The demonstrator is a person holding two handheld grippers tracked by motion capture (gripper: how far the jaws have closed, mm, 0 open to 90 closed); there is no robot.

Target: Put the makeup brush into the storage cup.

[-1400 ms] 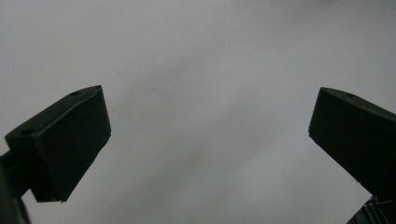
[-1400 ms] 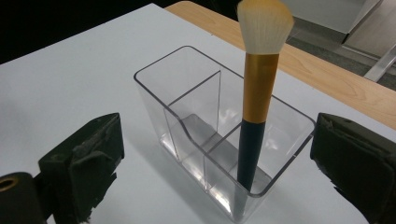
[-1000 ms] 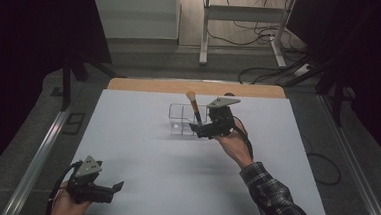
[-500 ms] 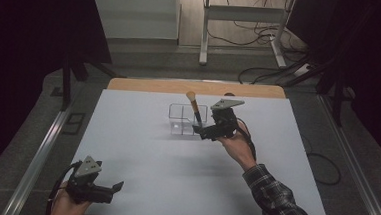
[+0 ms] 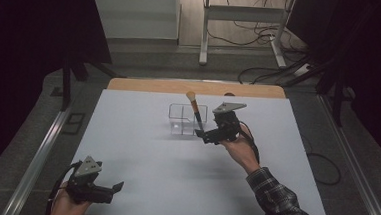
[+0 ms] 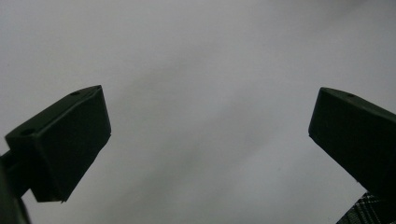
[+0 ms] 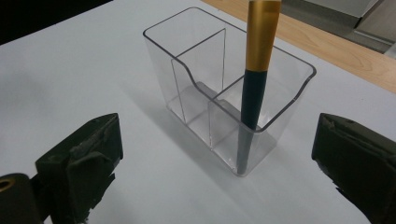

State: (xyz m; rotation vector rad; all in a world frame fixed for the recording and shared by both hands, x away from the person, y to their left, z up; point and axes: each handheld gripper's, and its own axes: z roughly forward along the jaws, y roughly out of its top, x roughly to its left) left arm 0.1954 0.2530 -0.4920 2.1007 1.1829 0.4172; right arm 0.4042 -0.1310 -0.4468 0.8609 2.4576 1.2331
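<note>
Brush in clear organizer, right gripper beside.

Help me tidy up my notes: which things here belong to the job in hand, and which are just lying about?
Part of the job:
- brush, standing in the clear holder
- right gripper, open beside it

Lying about:
- left gripper, open, near the table edge
- cables on the floor

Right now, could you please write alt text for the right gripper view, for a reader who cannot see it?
A makeup brush with a black and gold handle stands in a corner compartment of a clear plastic organizer on a white table. The right gripper faces it, jaws wide apart and holding nothing.
</note>
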